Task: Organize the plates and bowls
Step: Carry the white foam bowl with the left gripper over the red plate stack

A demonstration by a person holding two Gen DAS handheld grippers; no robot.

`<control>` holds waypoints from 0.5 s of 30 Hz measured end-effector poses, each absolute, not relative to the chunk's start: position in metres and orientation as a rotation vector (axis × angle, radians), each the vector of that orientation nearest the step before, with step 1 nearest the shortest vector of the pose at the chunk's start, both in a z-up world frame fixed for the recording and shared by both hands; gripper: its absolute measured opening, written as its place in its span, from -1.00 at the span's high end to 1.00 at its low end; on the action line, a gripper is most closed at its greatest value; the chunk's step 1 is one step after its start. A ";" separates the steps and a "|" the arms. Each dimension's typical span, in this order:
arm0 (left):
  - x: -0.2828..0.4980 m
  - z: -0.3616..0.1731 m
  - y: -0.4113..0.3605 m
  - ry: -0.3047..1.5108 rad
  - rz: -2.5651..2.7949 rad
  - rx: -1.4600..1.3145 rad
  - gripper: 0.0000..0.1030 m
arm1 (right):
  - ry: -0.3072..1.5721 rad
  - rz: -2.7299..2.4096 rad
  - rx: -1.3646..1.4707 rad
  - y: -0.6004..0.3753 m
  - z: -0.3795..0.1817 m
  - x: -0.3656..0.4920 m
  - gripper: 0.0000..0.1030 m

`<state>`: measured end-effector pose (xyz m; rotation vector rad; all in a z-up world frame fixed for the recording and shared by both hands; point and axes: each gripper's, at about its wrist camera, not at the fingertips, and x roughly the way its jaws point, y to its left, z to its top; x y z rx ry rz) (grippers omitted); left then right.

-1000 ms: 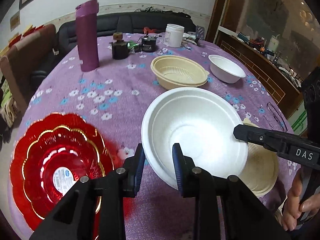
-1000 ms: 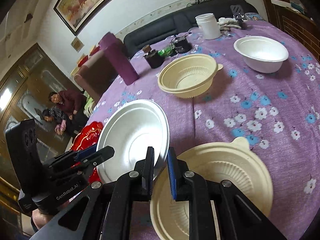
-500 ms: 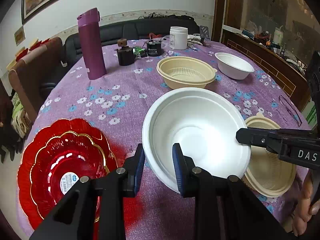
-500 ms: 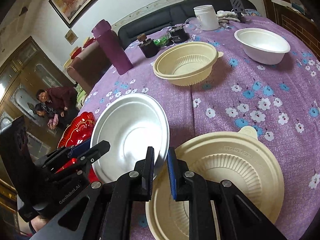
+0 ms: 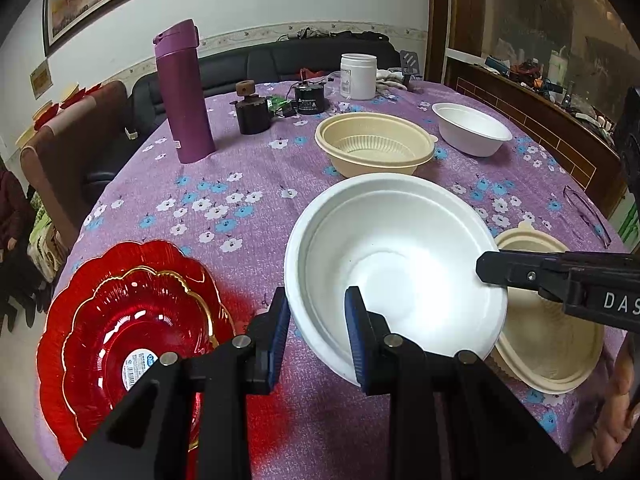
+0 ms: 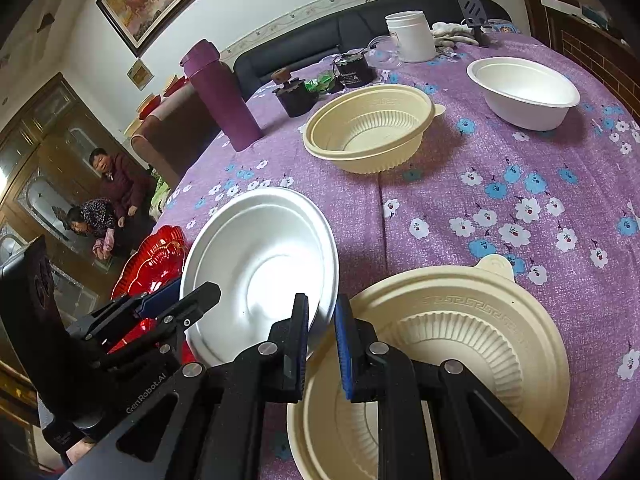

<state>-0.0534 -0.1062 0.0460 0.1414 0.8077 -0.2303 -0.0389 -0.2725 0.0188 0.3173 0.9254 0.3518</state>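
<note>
A large white bowl (image 5: 396, 256) (image 6: 260, 268) is held off the table by both grippers. My left gripper (image 5: 316, 328) is shut on its near-left rim. My right gripper (image 6: 322, 332) is shut on its right rim and shows in the left wrist view (image 5: 496, 272). A cream ribbed bowl (image 5: 560, 344) (image 6: 452, 344) sits on the table just right of the white bowl. Stacked red plates (image 5: 132, 328) (image 6: 156, 256) lie at the left. A second cream bowl (image 5: 372, 148) (image 6: 372, 128) and a small white bowl (image 5: 472, 128) (image 6: 524, 88) sit farther back.
The round table has a purple floral cloth (image 5: 224, 200). A tall purple flask (image 5: 182, 92), a dark jar (image 5: 252, 112), a black can (image 5: 310, 100) and a white tub (image 5: 358, 76) stand at the back. Glasses (image 5: 584, 216) lie at the right edge. Two people (image 6: 108, 196) are beyond the left edge.
Both grippers have kept their hold on the white bowl while both views drew back and rose a little. The bowl has levelled slightly beside the near cream bowl.
</note>
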 end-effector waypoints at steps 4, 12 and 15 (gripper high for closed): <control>-0.053 0.046 -0.106 0.807 -0.229 0.139 0.50 | 0.927 0.353 0.322 -0.272 0.019 -0.038 0.69; -0.055 0.050 -0.101 0.791 -0.225 0.129 0.49 | 0.921 0.358 0.325 -0.269 0.020 -0.039 0.69; -0.057 0.052 -0.099 0.785 -0.225 0.123 0.46 | 0.915 0.366 0.329 -0.268 0.022 -0.039 0.69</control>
